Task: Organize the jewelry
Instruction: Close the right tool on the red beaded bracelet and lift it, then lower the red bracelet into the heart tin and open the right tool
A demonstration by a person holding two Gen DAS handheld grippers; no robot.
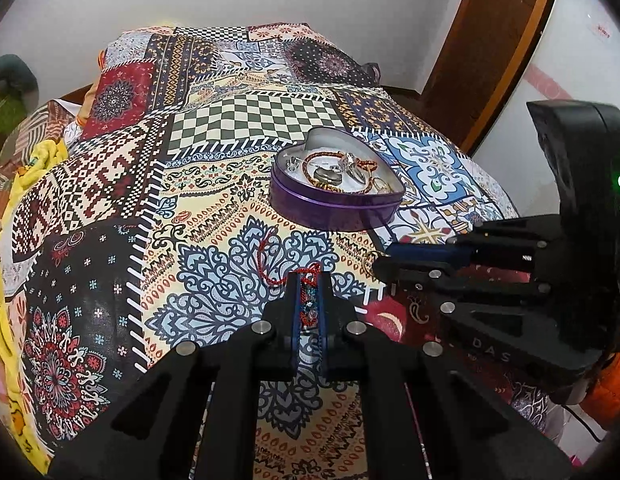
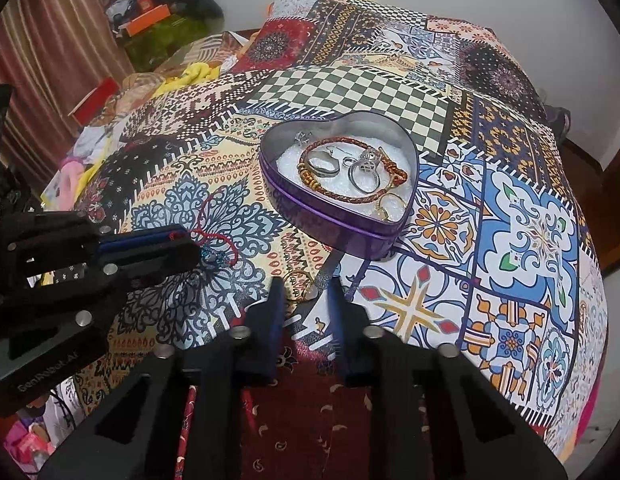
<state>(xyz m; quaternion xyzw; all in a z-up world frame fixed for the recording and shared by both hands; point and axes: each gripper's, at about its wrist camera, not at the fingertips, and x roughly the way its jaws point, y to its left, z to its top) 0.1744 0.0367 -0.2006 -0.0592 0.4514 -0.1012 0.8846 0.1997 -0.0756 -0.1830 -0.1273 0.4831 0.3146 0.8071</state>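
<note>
A purple heart-shaped tin sits on the patterned bedspread and holds a braided bracelet, rings and earrings. My left gripper is shut on a red string bracelet whose loop trails on the cloth in front of the tin. My right gripper is open, low over the bedspread. A gold ring and a small silver piece lie just ahead of its fingertips, near the tin's front wall.
The bed is covered by a busy patchwork bedspread. A yellow blanket and clutter lie at the left side. A wooden door frame and a white wall stand at the right.
</note>
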